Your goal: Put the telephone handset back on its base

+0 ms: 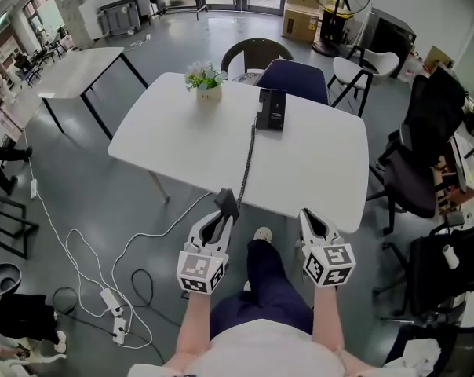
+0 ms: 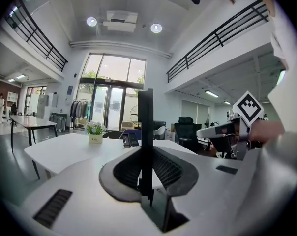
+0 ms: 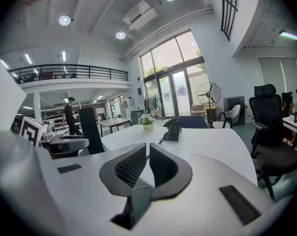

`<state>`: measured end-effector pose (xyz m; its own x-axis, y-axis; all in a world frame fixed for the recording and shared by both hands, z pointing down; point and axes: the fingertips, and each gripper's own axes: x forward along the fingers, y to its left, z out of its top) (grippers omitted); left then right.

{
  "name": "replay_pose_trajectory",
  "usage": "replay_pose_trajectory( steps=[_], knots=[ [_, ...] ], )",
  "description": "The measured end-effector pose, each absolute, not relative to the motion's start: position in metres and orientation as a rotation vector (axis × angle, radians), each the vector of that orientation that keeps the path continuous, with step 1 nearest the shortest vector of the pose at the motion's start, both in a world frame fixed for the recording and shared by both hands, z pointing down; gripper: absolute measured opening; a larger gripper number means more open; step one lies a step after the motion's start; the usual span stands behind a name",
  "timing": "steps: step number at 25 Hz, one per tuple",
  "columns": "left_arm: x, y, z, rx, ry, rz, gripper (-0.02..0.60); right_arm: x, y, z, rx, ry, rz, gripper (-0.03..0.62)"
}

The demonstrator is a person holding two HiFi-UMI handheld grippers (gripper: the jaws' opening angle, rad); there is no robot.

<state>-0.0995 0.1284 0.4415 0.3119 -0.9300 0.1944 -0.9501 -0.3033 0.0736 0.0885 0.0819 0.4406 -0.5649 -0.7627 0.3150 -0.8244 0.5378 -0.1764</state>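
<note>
The black telephone base [image 1: 270, 110] lies at the far side of the white table [image 1: 315, 171], and its cord [image 1: 249, 159] runs over the near edge. My left gripper [image 1: 220, 213] is below that edge, shut on the black handset [image 1: 227, 203]. In the left gripper view the handset [image 2: 145, 132] stands upright between the pads, with the base [image 2: 130, 139] small beyond it. My right gripper [image 1: 308, 215] hangs level with the left one, to its right, shut with nothing in it. The right gripper view shows its jaws [image 3: 146, 156] nearly touching, the base [image 3: 172, 130] ahead and the handset [image 3: 92, 129] at the left.
A potted plant [image 1: 206, 81] stands on the table left of the base. Two chairs [image 1: 293, 77] are tucked in behind the table, and black office chairs [image 1: 425, 148] crowd the right side. Cables and a power strip [image 1: 111, 301] lie on the floor at the left. A second table [image 1: 84, 69] stands far left.
</note>
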Motion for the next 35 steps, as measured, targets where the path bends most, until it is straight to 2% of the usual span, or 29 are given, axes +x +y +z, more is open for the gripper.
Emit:
replay_pose_trajectory(
  steps=[12, 35],
  knots=[
    [-0.104, 0.092, 0.455, 2.363, -1.727, 0.189, 0.074, 0.077, 0.038, 0.455, 1.32, -2.58, 0.507, 0.043],
    [-0.135, -0.06, 0.452, 2.367, -1.719, 0.188, 0.074, 0.035, -0.123, 0.453, 1.278, -2.612, 0.527, 0.043]
  ],
)
